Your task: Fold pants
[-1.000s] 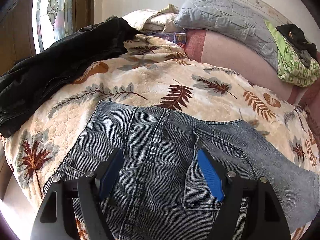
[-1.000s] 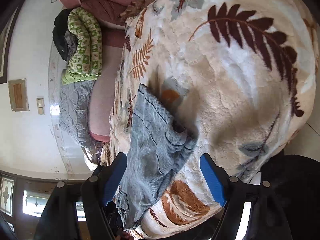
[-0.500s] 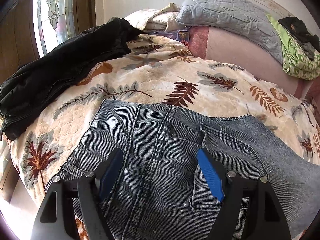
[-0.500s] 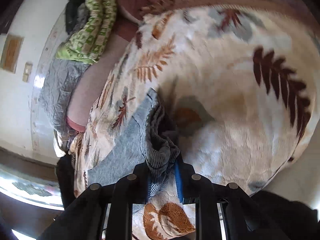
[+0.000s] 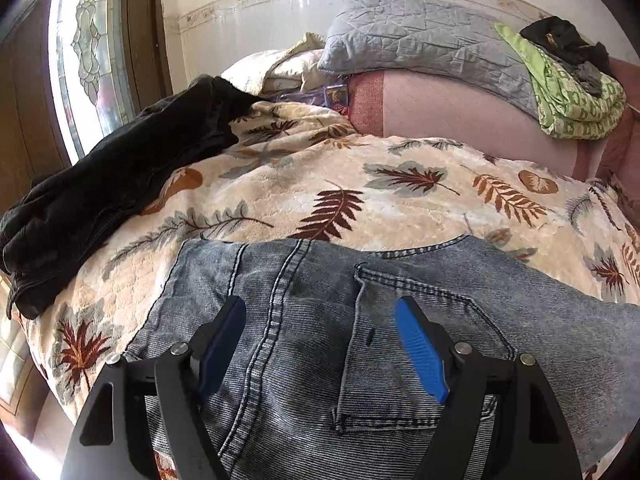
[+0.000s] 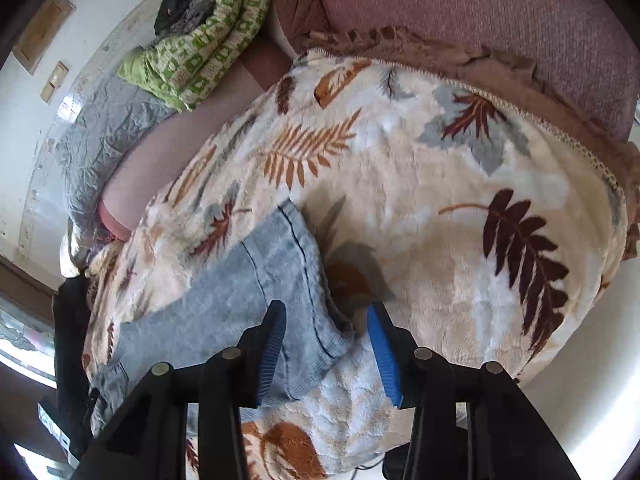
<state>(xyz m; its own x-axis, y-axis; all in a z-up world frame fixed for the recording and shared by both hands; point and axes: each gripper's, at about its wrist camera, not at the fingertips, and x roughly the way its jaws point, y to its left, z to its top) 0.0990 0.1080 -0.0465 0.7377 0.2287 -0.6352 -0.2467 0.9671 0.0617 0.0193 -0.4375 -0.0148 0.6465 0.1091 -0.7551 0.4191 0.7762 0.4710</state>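
Observation:
Light blue jeans (image 5: 520, 320) lie flat on a cream leaf-print blanket (image 5: 320, 184). My left gripper (image 5: 320, 308) hangs open just above the seat of the jeans. The centre seam and the edge of a back pocket (image 5: 400, 412) lie between its blue pads, which touch nothing. In the right wrist view the end of a jeans leg (image 6: 240, 280) runs in between the fingers of my right gripper (image 6: 326, 310). Its jaws are opening; the cuff lies slack between the pads, close to the left pad (image 6: 272, 344), and is not pinched.
A black garment (image 5: 120, 184) lies along the blanket's left edge by a glass window (image 5: 88, 52). A grey pillow (image 5: 420, 44) and a green patterned quilt (image 5: 580, 100) sit at the back on a pink mattress (image 5: 460, 116). The blanket (image 6: 440, 200) drops off at right toward pale floor (image 6: 592, 400).
My right gripper shut on the jeans cuff, rose and rolled, and now its jaws have parted again with the cuff slack. The left gripper shifted slightly over the seat, still open.

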